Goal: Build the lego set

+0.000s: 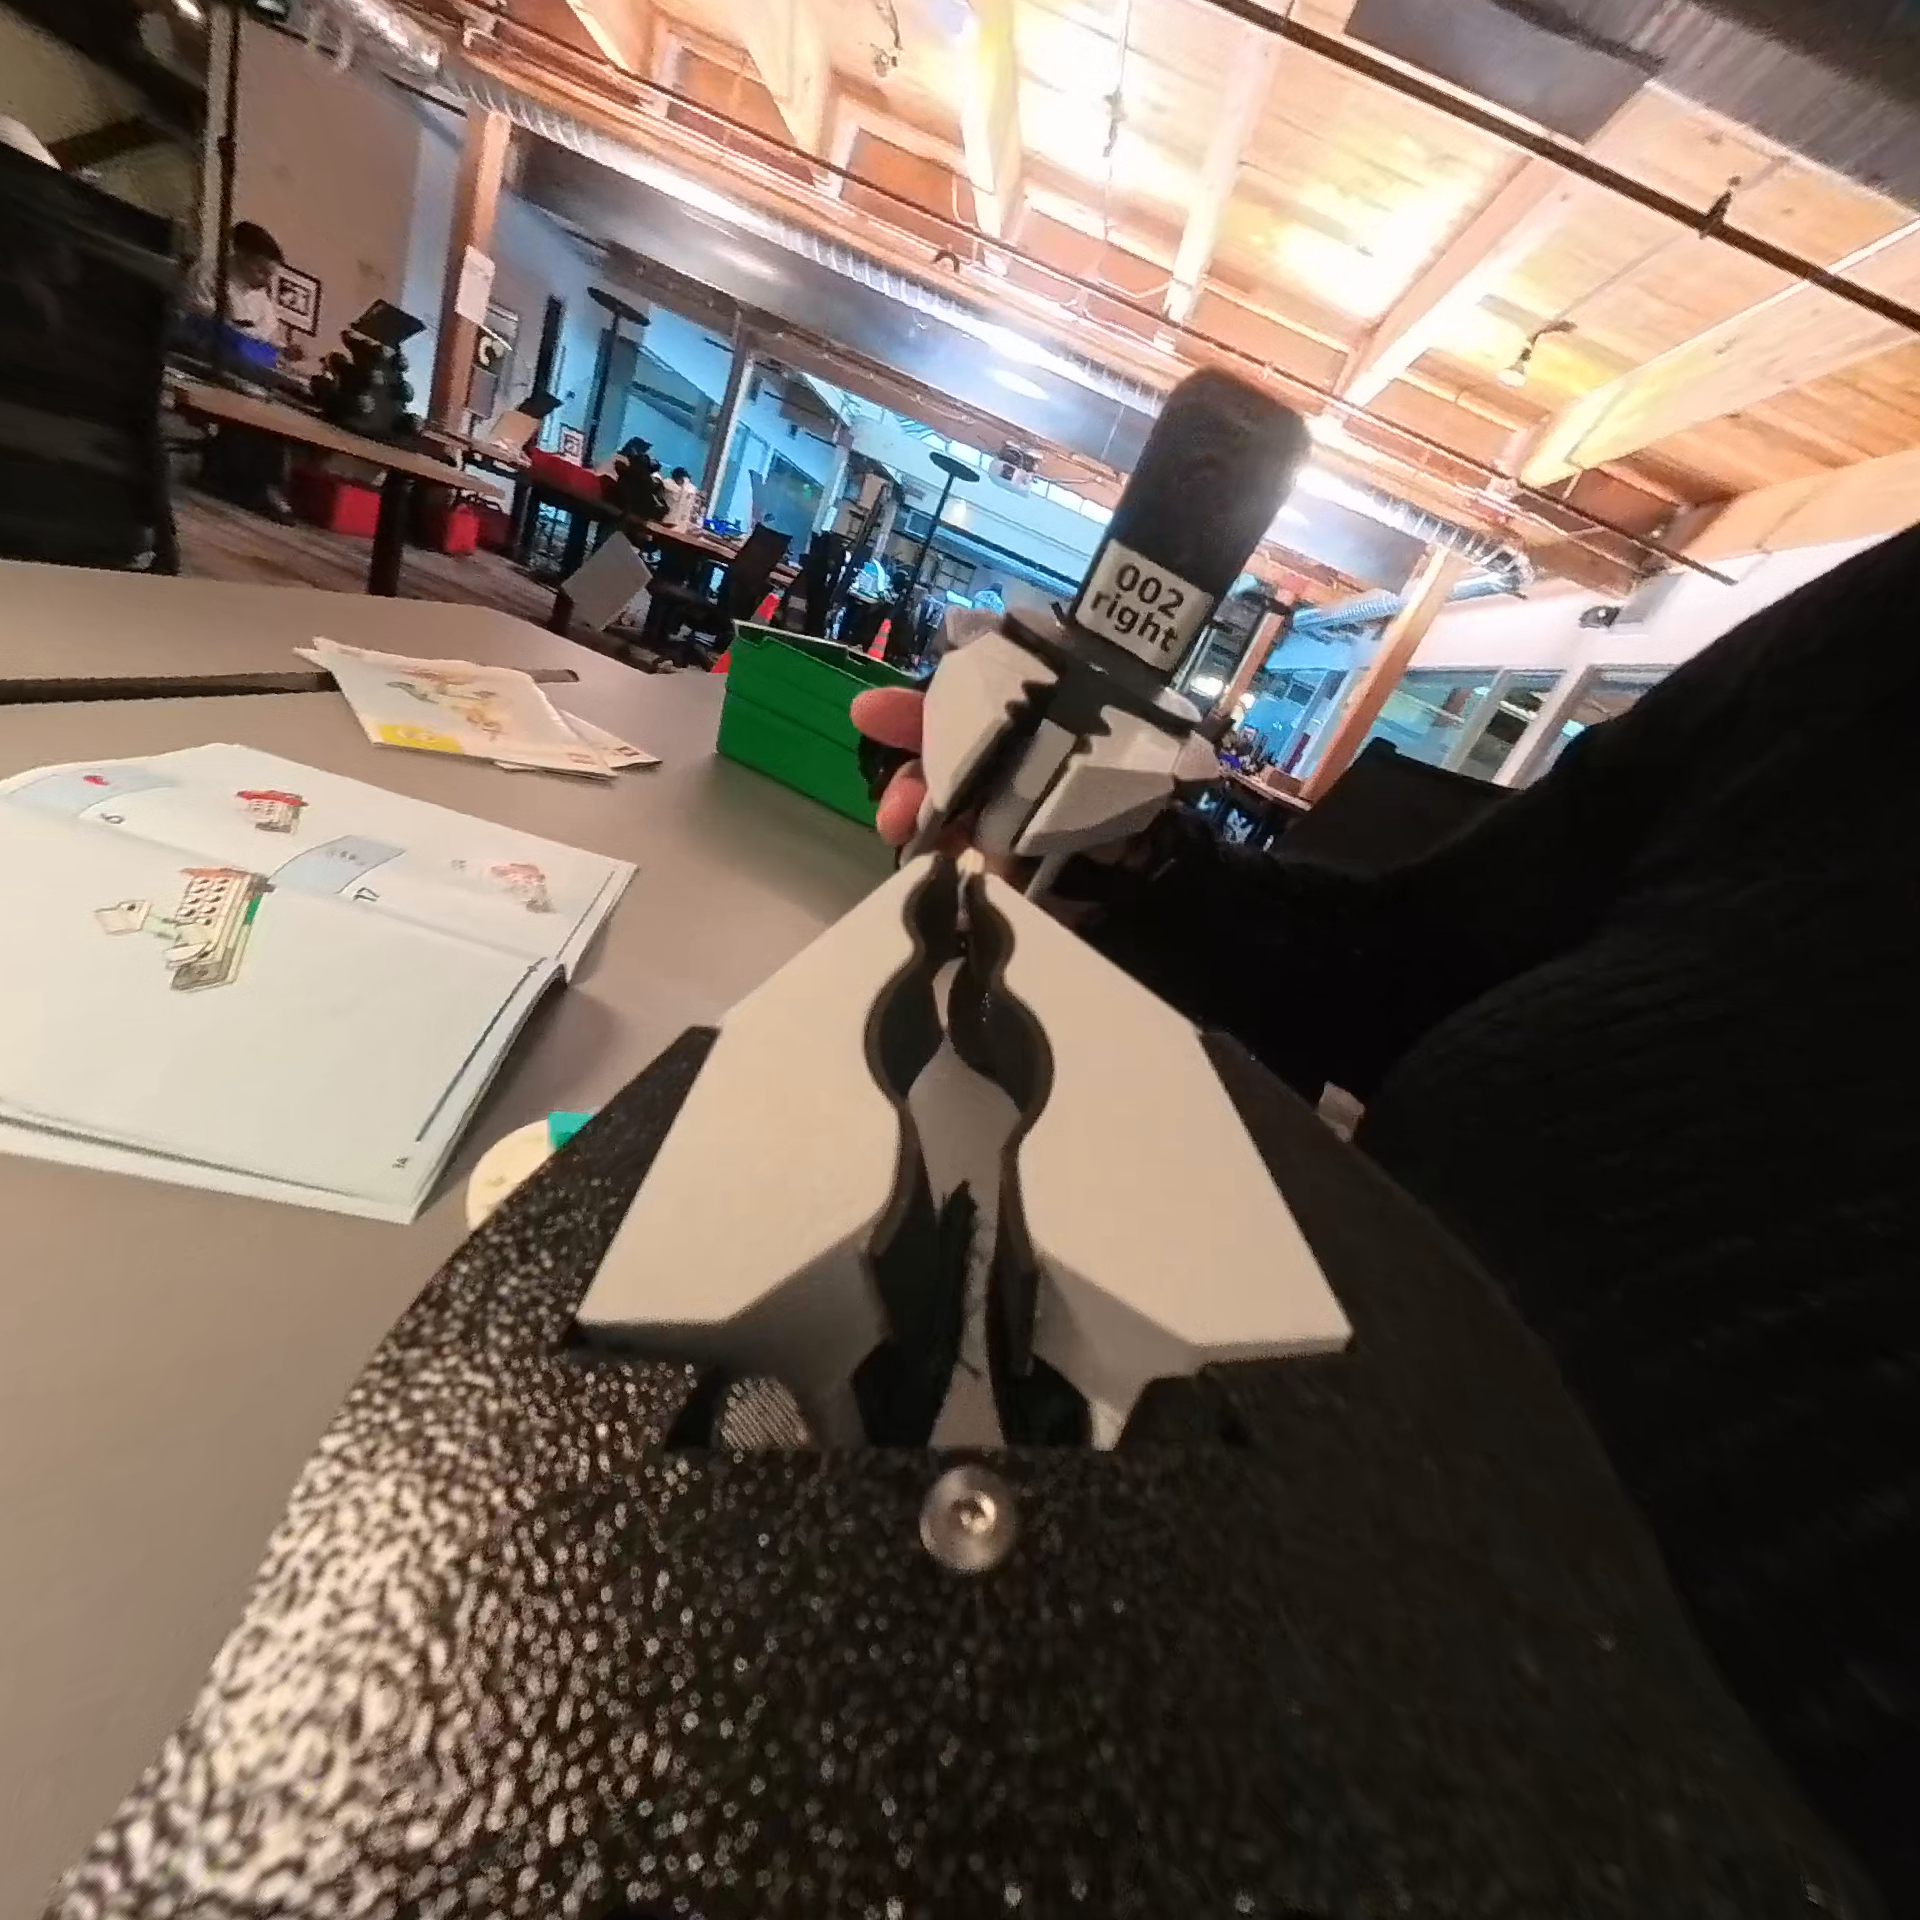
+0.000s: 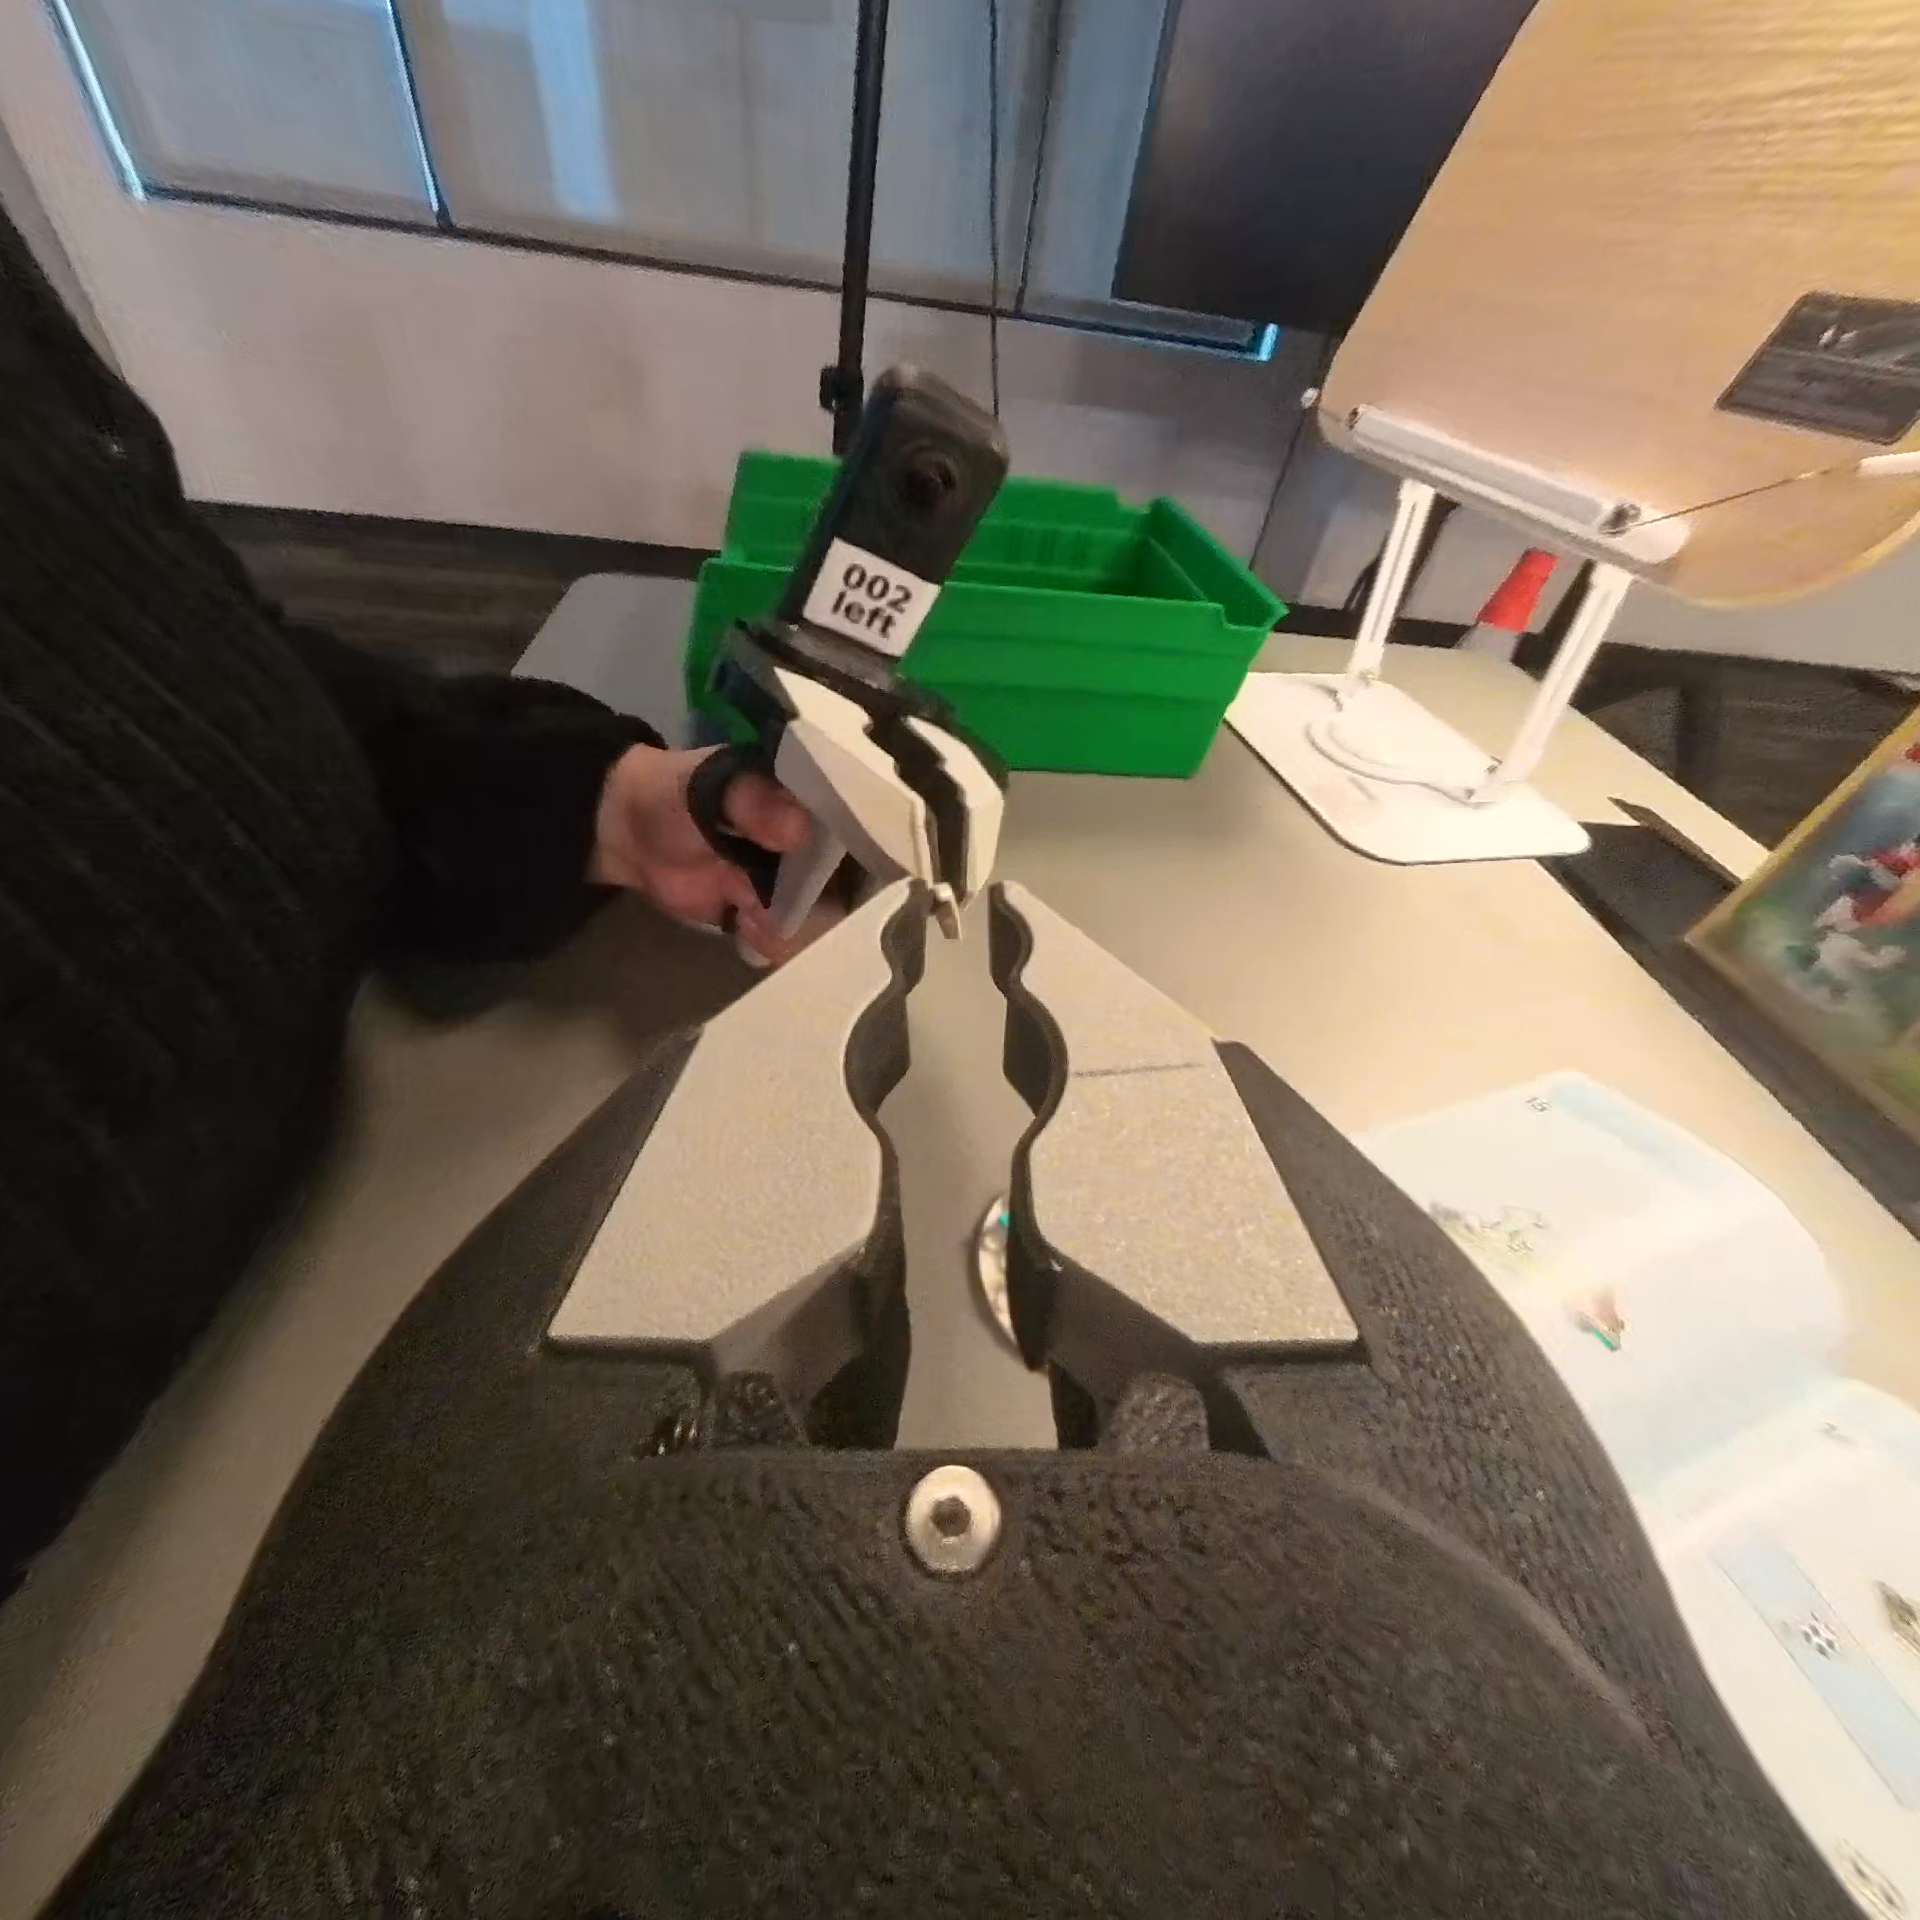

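My left gripper (image 1: 961, 875) is shut, with a small white lego piece (image 1: 972, 860) pinched at its very tip and held above the table. In the right wrist view the same piece (image 2: 945, 912) hangs from the left gripper's tip (image 2: 951, 883). My right gripper (image 2: 956, 889) is open. The piece sits between its fingertips, close to the left fingertip (image 2: 906, 896), and the pads do not press on it. In the left wrist view the right gripper (image 1: 987, 831) points down at my left tip.
An open instruction booklet (image 1: 260, 966) lies on the grey table (image 1: 208, 1455); it also shows in the right wrist view (image 2: 1662, 1299). More booklets (image 1: 468, 717) lie farther back. A green bin (image 2: 1091, 665), a white stand holding a wooden board (image 2: 1455, 727), and a round pale lego part (image 1: 514, 1174) are nearby. My two grippers' fingertips are within a few centimetres of each other.
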